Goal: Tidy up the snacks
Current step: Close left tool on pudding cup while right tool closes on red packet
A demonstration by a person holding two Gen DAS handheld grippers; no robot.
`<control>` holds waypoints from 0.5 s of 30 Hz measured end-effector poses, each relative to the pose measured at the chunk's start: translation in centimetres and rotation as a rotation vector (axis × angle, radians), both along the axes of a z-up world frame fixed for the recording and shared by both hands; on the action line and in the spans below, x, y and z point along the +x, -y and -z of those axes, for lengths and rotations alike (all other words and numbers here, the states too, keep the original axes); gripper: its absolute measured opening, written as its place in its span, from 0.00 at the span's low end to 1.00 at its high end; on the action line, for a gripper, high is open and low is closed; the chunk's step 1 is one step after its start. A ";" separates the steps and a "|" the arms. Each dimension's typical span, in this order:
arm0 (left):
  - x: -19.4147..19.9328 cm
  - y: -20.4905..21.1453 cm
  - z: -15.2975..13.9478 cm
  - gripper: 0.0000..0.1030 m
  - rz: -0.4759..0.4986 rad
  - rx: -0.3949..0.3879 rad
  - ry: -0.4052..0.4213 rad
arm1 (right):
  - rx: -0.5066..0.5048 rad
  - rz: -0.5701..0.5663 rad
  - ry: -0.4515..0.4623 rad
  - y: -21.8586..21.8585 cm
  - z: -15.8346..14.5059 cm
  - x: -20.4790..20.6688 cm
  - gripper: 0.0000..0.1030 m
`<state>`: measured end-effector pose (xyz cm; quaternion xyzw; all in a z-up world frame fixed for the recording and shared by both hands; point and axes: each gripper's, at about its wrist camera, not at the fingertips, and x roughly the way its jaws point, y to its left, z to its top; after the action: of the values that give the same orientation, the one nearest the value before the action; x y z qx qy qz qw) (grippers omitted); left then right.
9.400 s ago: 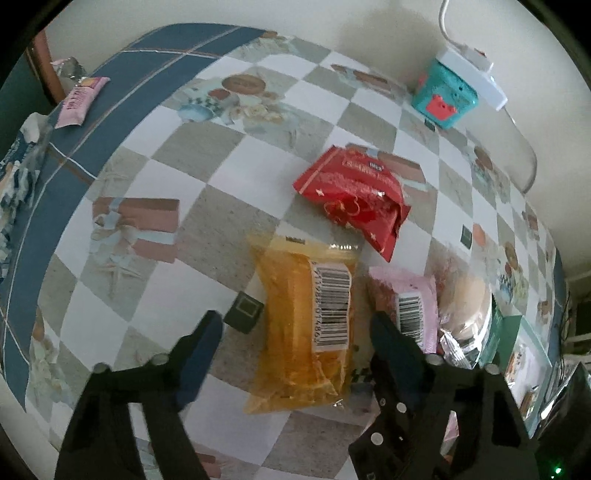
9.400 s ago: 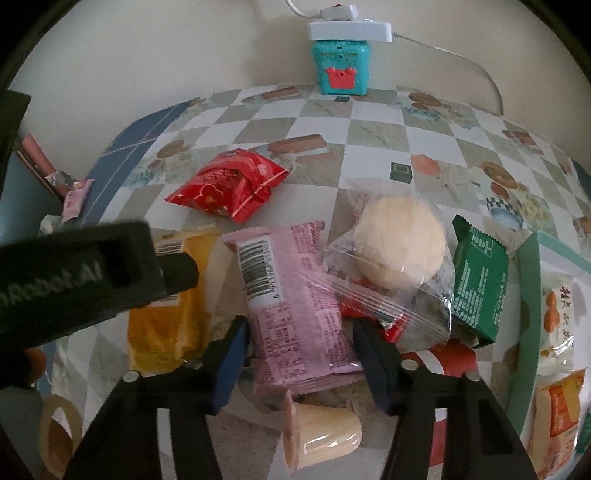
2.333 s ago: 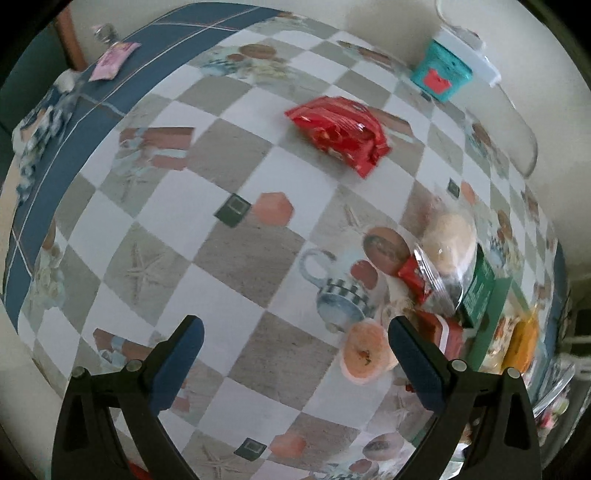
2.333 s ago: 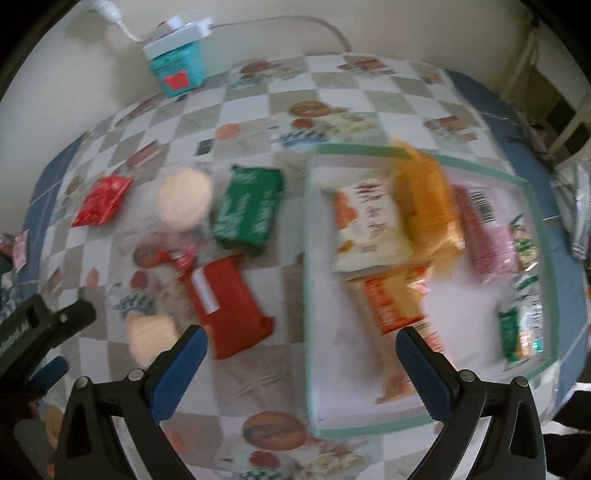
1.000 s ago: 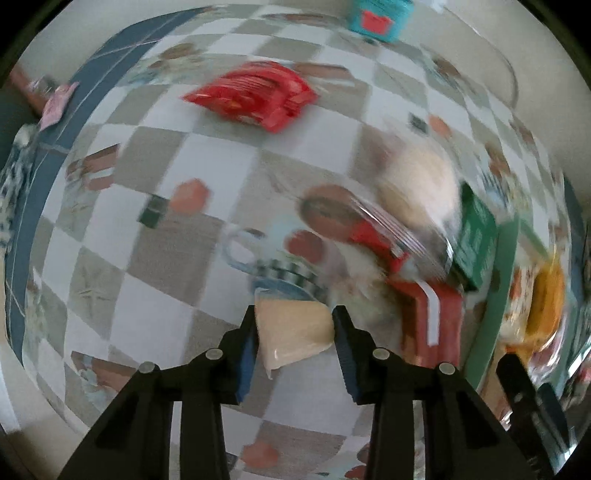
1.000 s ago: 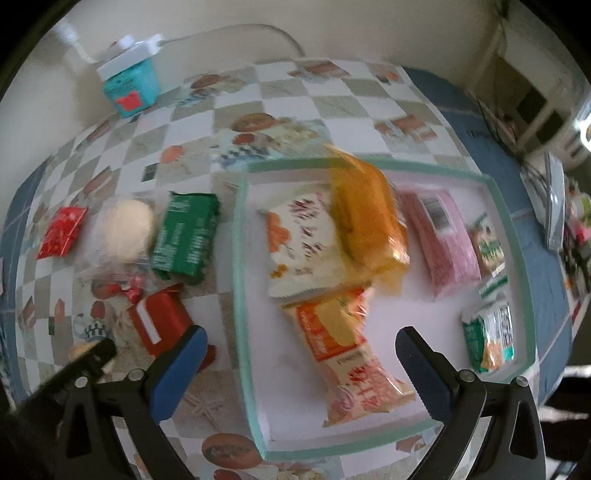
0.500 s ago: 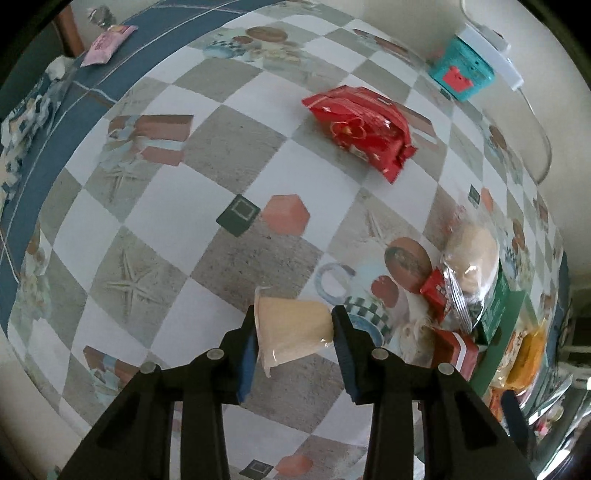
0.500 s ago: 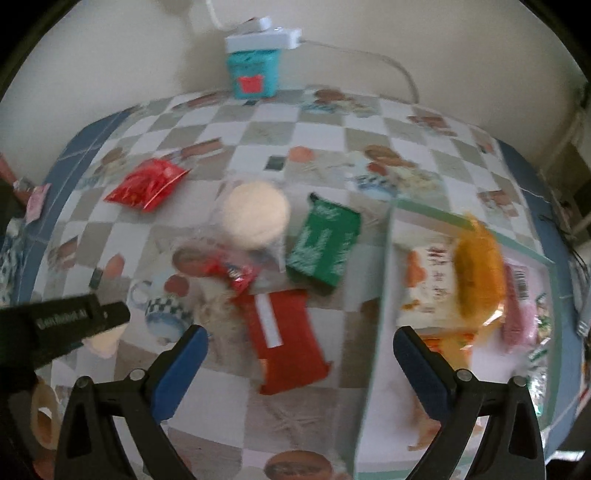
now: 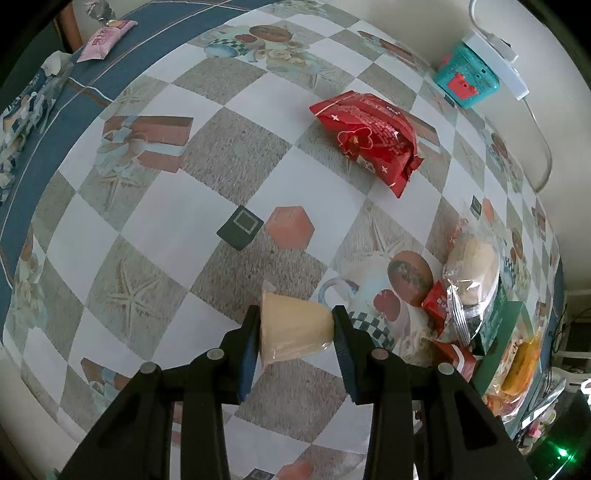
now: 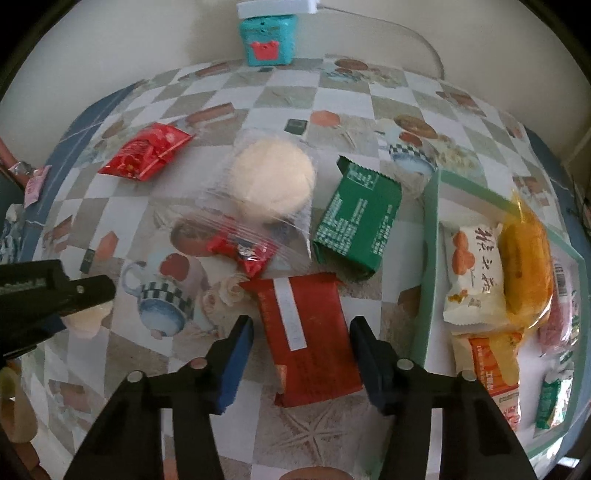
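Note:
My left gripper (image 9: 295, 319) is shut on a cream pudding cup (image 9: 291, 332), which lies sideways between the pads just above the checked tablecloth. The right wrist view shows that cup (image 10: 88, 317) at the left edge. My right gripper (image 10: 301, 328) points down over a flat red packet (image 10: 314, 362). Its jaws are closing with the packet between them, and small gaps show at both pads. A pale green tray (image 10: 430, 236) on the right holds several snack bags.
Loose on the table are a green packet (image 10: 356, 221), a round cake in a clear bag (image 10: 273, 181), a small red candy (image 10: 243, 251) and a red bag (image 10: 144, 157). A teal box (image 10: 267, 33) stands by the wall. A pink packet (image 9: 105, 35) lies far left.
My right gripper swung from above the tray to the loose snacks, dropped over the red packet, and its jaws narrowed. My left gripper kept the cup and shifted across the table.

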<state>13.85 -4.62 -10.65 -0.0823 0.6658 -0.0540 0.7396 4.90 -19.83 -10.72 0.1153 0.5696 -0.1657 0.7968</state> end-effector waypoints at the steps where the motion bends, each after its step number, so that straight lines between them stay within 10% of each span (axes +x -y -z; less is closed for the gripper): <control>1: 0.0 0.0 0.0 0.39 0.002 0.003 0.001 | 0.006 0.004 -0.002 0.1 0.1 0.0 0.56; 15: 0.6 2.3 0.7 0.42 0.071 0.118 0.057 | -0.046 -0.022 0.004 -0.9 0.6 0.3 0.49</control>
<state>14.50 -6.94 -11.33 -0.0131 0.6491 -0.0432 0.7594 5.24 -18.92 -11.35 0.0908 0.5652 -0.1697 0.8022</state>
